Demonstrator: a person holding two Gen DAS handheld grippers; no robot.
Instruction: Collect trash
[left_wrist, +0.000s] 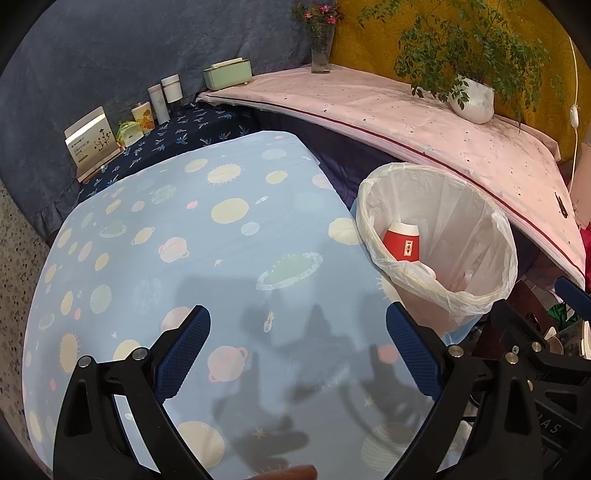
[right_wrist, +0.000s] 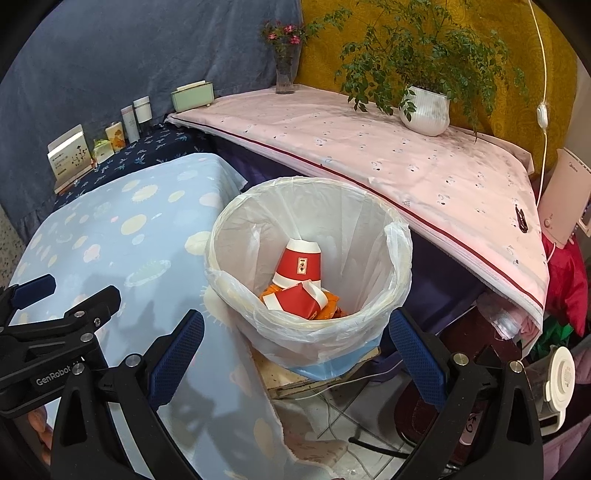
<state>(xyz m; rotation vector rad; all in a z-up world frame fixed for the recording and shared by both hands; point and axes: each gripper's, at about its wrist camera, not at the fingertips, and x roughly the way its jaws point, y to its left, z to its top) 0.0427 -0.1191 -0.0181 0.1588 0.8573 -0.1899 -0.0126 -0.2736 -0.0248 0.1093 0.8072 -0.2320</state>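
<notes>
A round bin (right_wrist: 369, 314) lined with a white plastic bag stands beside the table with the blue planet-print cloth (left_wrist: 184, 240). Inside lie a red paper cup (right_wrist: 300, 263), a crushed red cup (right_wrist: 295, 301) and orange scraps. In the left wrist view the bin (left_wrist: 476, 288) is at the right, with one red cup (left_wrist: 402, 245) showing. My left gripper (left_wrist: 298, 345) is open and empty above the blue cloth. My right gripper (right_wrist: 295, 349) is open and empty just before the bin's near rim. The left gripper's body shows at the left of the right wrist view.
A pink-covered table (right_wrist: 406, 162) runs behind the bin with a potted plant (right_wrist: 424, 110), a flower vase (right_wrist: 285, 74) and a green box (right_wrist: 192, 96). Bottles and cartons (right_wrist: 122, 127) stand on a dark blue cloth at the back left. Cables and clutter lie on the floor (right_wrist: 351, 417).
</notes>
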